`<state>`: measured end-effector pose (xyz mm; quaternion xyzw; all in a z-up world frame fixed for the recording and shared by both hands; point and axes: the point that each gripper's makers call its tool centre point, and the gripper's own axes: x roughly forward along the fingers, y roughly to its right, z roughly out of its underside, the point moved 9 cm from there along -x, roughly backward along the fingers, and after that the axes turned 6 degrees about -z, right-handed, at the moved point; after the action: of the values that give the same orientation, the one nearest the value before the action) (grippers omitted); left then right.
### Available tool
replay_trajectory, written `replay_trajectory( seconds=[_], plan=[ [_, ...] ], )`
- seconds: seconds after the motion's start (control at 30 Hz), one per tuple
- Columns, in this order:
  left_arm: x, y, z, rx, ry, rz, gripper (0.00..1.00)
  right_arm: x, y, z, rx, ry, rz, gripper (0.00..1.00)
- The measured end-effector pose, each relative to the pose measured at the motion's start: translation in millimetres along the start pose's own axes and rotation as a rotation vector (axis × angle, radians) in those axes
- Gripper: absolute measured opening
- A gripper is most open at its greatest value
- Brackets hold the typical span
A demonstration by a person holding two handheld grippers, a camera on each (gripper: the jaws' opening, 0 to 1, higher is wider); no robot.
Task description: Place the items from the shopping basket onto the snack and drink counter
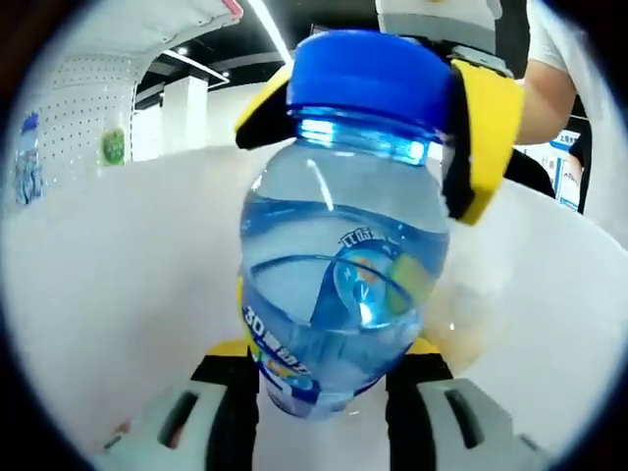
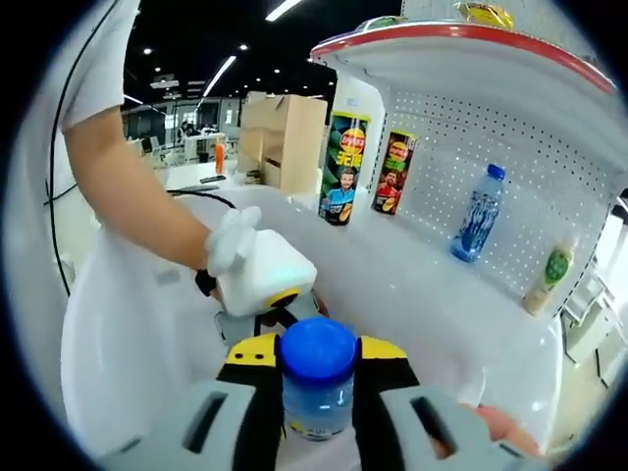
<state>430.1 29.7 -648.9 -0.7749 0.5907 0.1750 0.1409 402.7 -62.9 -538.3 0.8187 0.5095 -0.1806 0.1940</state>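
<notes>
In the left gripper view we see a clear plastic water bottle with a blue cap (image 1: 339, 285) close up, part-filled with clear liquid, its printed label low on the body. The left gripper (image 1: 324, 392) pinches it low down between its black-and-yellow jaws. At the cap, the right gripper (image 1: 461, 128) comes in from the far side, its yellow-and-black jaws sitting either side of the blue cap. Behind lies the white counter surface (image 1: 118, 294).

The right gripper view gives us what that close-up hides: the shelf behind the counter. Two tall printed snack canisters (image 2: 343, 169) stand upright side by side, well apart from a blue-tinted bottle with a blue cap (image 2: 477, 214) and a pale bottle with a green label (image 2: 548, 275) against the white pegboard back panel (image 2: 510, 167). A red-edged upper shelf (image 2: 461, 39) runs overhead.

Here the bottle (image 2: 317, 388) appears cap-first between the right gripper's (image 2: 317, 397) jaws, which are pressed against it. Beyond it we see the left gripper (image 2: 265, 294) held by a white-gloved hand (image 2: 234, 240). The bottle is held above the white counter (image 2: 412, 294), gripped at both ends.
</notes>
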Motion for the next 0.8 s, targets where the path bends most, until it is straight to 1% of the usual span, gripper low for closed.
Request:
replay_trajectory(
  seconds=[0.13, 0.23, 0.27, 0.37, 0.5, 0.67, 0.7, 0.8],
  plan=[
    [-13, 3.4, -10.7, 0.007, 0.028, -0.012, 0.51, -11, -3, -16.4, -0.010, 0.024, 0.001, 0.25],
    [-20, 7.6, -18.8, 0.001, 0.029, -0.019, 0.51, -16, -5, -24.1, -0.012, 0.027, -0.003, 0.25],
    [-23, 9.2, -22.2, 0.000, 0.029, -0.035, 0.51, -18, -7, -27.5, -0.017, 0.032, -0.004, 0.25],
    [-30, 11.3, -29.5, -0.009, 0.023, -0.047, 0.51, -22, -8, -35.6, -0.024, 0.033, -0.004, 0.25],
    [-41, 16.2, -41.0, -0.027, 0.046, -0.051, 0.51, -32, -9, -49.6, -0.014, 0.053, -0.008, 0.25],
    [-56, 18.9, -57.2, -0.020, 0.060, -0.073, 0.51, -42, -12, -68.1, -0.021, 0.070, -0.006, 0.25],
    [-61, 20.0, -62.8, -0.023, 0.060, -0.076, 0.51, -44, -13, -74.1, -0.024, 0.074, -0.007, 0.25],
    [-67, 20.5, -70.1, -0.017, 0.056, -0.087, 0.51, -47, -15, -83.2, -0.042, 0.080, -0.007, 0.25]
  ],
)
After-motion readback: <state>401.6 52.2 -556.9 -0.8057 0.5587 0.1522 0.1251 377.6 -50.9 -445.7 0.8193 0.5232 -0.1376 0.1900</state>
